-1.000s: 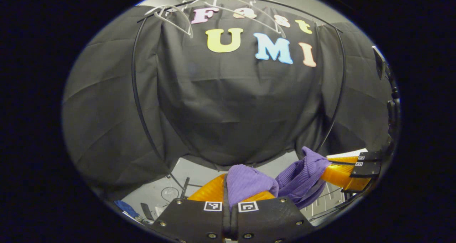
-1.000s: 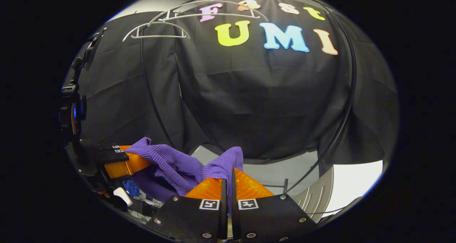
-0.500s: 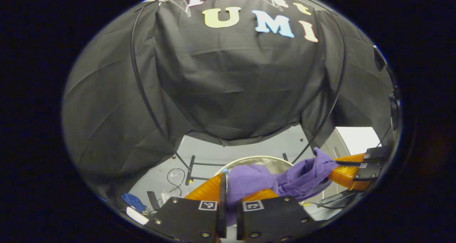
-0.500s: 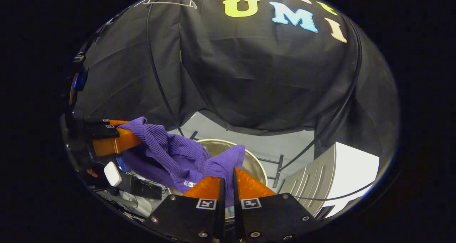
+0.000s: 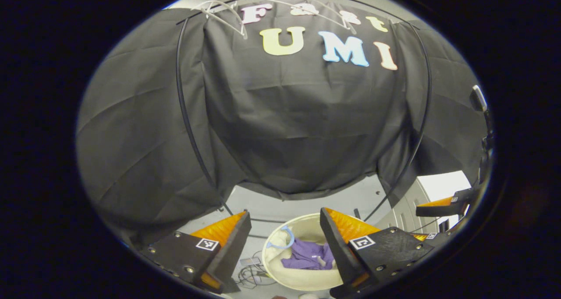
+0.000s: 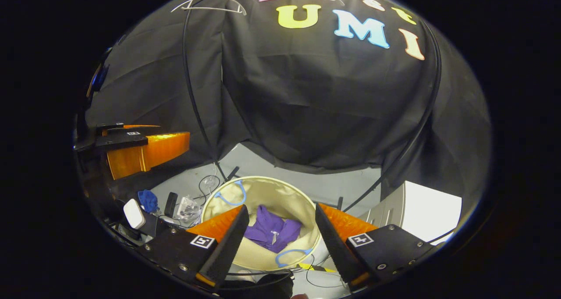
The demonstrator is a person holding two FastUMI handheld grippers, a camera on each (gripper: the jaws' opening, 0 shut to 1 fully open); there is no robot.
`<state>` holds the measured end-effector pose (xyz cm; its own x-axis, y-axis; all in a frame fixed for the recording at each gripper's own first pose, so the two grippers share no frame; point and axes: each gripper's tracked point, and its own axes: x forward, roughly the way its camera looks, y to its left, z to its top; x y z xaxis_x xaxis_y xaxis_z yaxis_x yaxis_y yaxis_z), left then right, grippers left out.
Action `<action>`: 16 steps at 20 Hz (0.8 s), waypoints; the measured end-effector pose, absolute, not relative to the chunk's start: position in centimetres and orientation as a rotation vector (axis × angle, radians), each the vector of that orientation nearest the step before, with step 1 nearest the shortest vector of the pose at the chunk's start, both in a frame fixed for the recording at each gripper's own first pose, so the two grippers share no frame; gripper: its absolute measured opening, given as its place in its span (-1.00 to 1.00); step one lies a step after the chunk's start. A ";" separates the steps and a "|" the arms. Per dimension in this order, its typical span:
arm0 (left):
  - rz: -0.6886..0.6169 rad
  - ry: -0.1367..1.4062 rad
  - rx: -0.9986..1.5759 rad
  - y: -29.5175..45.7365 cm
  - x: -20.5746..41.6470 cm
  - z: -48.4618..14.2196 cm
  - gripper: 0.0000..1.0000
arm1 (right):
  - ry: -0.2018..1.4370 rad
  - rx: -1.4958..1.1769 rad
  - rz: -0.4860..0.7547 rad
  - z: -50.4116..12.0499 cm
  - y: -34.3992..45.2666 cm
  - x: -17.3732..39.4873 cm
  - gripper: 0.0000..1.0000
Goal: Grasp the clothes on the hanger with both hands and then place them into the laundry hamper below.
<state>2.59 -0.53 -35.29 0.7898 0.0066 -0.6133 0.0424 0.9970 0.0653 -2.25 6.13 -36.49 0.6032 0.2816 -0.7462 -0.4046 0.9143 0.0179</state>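
1. My left gripper (image 5: 282,229) hangs with its jaws spread wide, gripping nothing; the orange fingers (image 5: 221,226) frame the hamper (image 5: 302,281) below.
2. My right gripper (image 6: 278,222) is just as wide apart, bare-fingered, poised over the same hamper (image 6: 263,187).
3. The garment (image 6: 271,229) lies inside the hamper, on its pale bottom: purple, ribbed knit, crumpled into a loose heap with folds splayed out and a small white tag showing.
4. In the left gripper view the garment (image 5: 307,259) reads as a flat, rumpled purple patch near the hamper's middle.
5. The hamper is round, cream-coloured, with thin blue loop handles (image 6: 230,198) at the rim.
6. From the right gripper view, my left gripper (image 6: 147,147) hovers off to the side, well apart from the garment.
7. White hangers (image 5: 223,12) hang bare on the rail up top.
8. Cables and small clutter (image 6: 184,204) sit on the floor beside the hamper.
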 end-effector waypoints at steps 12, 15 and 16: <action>-0.035 0.362 0.068 -0.4 3.7 -18.3 0.96 | 0.485 -0.075 0.267 -21.4 4.9 0.3 0.86; -0.051 0.297 0.067 -0.9 3.6 -13.8 0.96 | 0.407 -0.055 0.203 -16.8 3.4 0.7 0.88; -0.057 0.279 0.069 -1.3 3.6 -12.2 0.96 | 0.382 -0.050 0.183 -15.3 3.1 1.0 0.88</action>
